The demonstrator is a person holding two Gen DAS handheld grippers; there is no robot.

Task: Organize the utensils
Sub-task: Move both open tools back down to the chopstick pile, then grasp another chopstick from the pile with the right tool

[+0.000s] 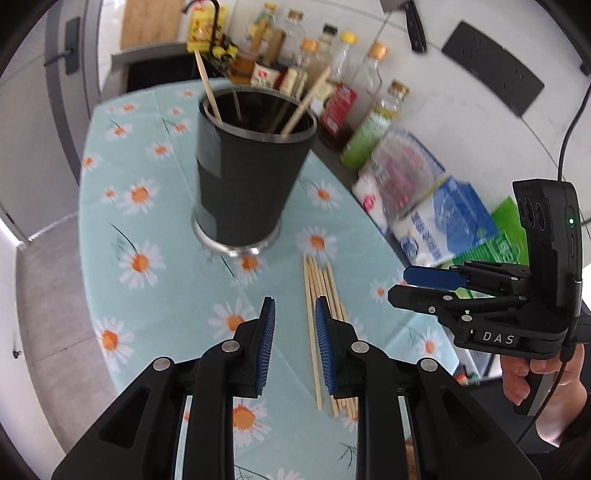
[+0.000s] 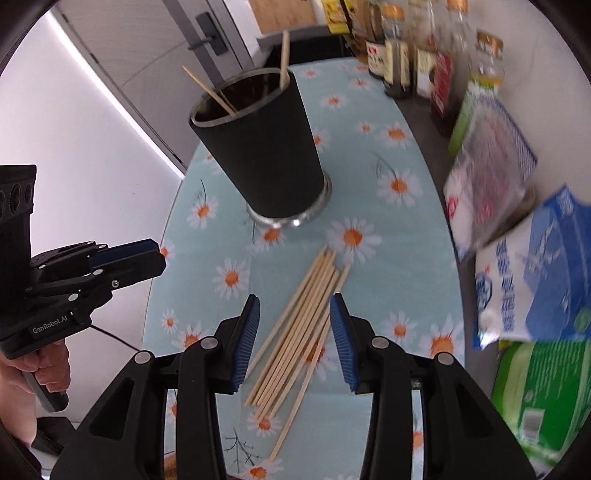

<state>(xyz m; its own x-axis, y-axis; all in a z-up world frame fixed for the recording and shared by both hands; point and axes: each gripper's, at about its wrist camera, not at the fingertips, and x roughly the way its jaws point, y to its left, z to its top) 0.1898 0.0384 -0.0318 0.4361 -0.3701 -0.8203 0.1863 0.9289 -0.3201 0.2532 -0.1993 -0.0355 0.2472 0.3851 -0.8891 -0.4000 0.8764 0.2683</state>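
A black utensil cup [image 1: 245,173] stands upright on the daisy tablecloth [image 1: 155,236], with a few wooden chopsticks [image 1: 303,107] leaning inside it. It also shows in the right wrist view [image 2: 262,151]. A loose bundle of several wooden chopsticks [image 2: 299,328] lies flat on the cloth in front of the cup; it shows in the left wrist view [image 1: 325,325] too. My left gripper [image 1: 293,314] is open and empty, just left of the bundle. My right gripper [image 2: 293,314] is open and empty, its jaws above and to either side of the bundle; it also appears in the left wrist view [image 1: 400,284].
Sauce bottles [image 1: 332,74] and jars line the back of the counter. Plastic bags and packets [image 2: 517,229] crowd the right side. The cloth's left edge [image 2: 173,236] drops off toward the floor. A door [image 2: 207,33] stands behind.
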